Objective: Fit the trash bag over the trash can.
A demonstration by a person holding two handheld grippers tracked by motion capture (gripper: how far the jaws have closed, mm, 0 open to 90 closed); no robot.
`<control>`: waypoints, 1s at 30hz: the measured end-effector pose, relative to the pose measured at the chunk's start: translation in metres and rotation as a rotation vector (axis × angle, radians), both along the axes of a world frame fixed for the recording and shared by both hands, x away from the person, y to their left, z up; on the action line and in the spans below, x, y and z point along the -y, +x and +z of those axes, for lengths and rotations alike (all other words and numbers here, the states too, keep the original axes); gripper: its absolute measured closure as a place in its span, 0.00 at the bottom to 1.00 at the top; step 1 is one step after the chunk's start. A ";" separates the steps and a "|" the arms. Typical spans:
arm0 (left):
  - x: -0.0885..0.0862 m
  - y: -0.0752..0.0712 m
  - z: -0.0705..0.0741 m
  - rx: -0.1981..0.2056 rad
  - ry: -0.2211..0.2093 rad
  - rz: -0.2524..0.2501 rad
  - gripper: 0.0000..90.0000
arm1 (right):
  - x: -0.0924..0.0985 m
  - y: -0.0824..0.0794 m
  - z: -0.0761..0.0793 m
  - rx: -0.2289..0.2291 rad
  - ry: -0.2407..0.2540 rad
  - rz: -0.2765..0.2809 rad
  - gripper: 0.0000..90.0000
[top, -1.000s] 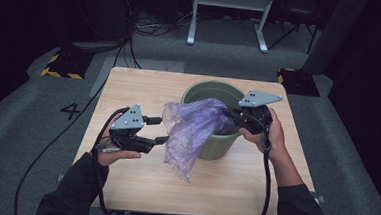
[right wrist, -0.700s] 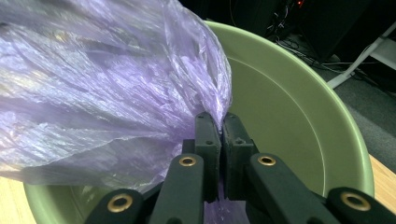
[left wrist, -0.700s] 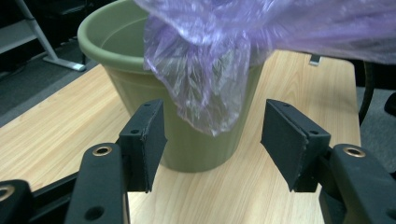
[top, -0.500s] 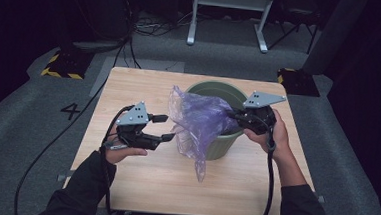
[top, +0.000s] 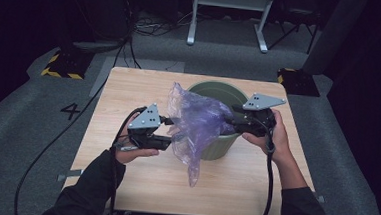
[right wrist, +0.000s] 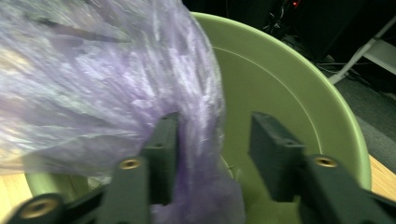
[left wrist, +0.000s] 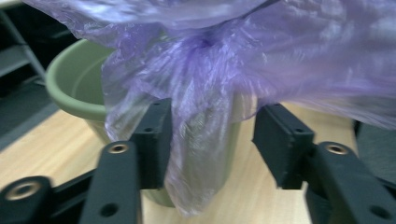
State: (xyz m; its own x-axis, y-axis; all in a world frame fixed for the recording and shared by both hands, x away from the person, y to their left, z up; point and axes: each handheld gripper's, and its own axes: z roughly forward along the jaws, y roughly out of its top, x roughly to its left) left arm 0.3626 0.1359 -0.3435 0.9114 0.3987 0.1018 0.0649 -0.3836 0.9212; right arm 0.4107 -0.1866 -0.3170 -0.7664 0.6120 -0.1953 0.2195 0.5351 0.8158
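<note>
Purple bag [top: 197, 123] draped over green bin [top: 216, 141] near the desk's far edge. Right hand-held gripper [top: 230, 121], just opened, has let go; left hand-held gripper [top: 169, 132], half-wide, closing around a fold—regrasp likely.

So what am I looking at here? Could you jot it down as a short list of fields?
Work in hand: fitting a purple plastic bag to a green bin
Bag: draped over the bin's near rim, its tail hanging down to the wooden table
Left gripper: jaws have just been closing, bag film between them, one pad clear of it
Right gripper: jaws have just been opening, film lying against one pad over the bin's mouth
Held by: a person's hands
</note>
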 end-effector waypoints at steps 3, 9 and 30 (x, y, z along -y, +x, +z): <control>0.003 -0.001 0.001 0.024 0.017 0.002 0.73 | -0.002 -0.003 0.002 0.014 -0.013 -0.012 0.42; 0.009 -0.004 0.001 0.069 0.066 0.008 0.98 | 0.000 -0.013 0.010 0.042 0.047 0.001 0.31; 0.019 0.001 -0.005 0.077 0.094 0.029 1.00 | -0.038 -0.045 0.017 0.069 0.029 0.183 0.53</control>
State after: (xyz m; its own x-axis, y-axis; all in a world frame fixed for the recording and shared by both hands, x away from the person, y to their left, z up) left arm 0.3632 0.1168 -0.3483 0.8879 0.4098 0.2091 0.0075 -0.4675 0.8840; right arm 0.3657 -0.1490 -0.3003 -0.8509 0.4698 -0.2352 0.0638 0.5367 0.8414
